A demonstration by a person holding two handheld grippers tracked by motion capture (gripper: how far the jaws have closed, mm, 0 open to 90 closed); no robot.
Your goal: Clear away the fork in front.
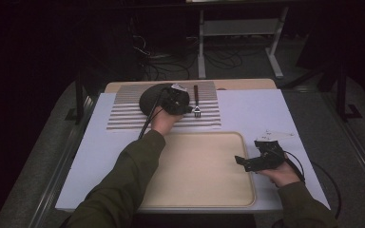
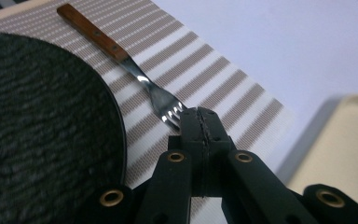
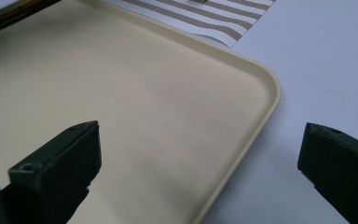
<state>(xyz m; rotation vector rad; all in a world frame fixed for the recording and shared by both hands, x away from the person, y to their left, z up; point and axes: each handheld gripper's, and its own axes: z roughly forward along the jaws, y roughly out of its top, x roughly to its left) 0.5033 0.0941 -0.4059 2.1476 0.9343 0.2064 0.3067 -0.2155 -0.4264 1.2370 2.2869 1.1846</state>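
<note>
A fork (image 2: 135, 70) with a wooden handle lies on a striped placemat (image 2: 223, 88), just right of a dark round plate (image 2: 42, 126). My left gripper (image 2: 200, 116) is shut, its jaws pressed flat together with nothing between them, and its tip sits right at the fork's tines. From above, the left gripper (image 1: 186, 109) is over the plate's (image 1: 152, 97) right edge, beside the fork (image 1: 196, 102). My right gripper (image 3: 200, 154) is open and empty, straddling the right rim of a cream tray (image 3: 121, 116). In the high view the right gripper (image 1: 247, 152) hovers at that tray's (image 1: 195, 166) right side.
The placemat (image 1: 123, 116) lies at the back of a white table top (image 1: 256, 111), and the tray takes up the front middle. A white scrap (image 1: 273, 135) lies near the right gripper. Behind the table are cables and a metal stand on a dark floor.
</note>
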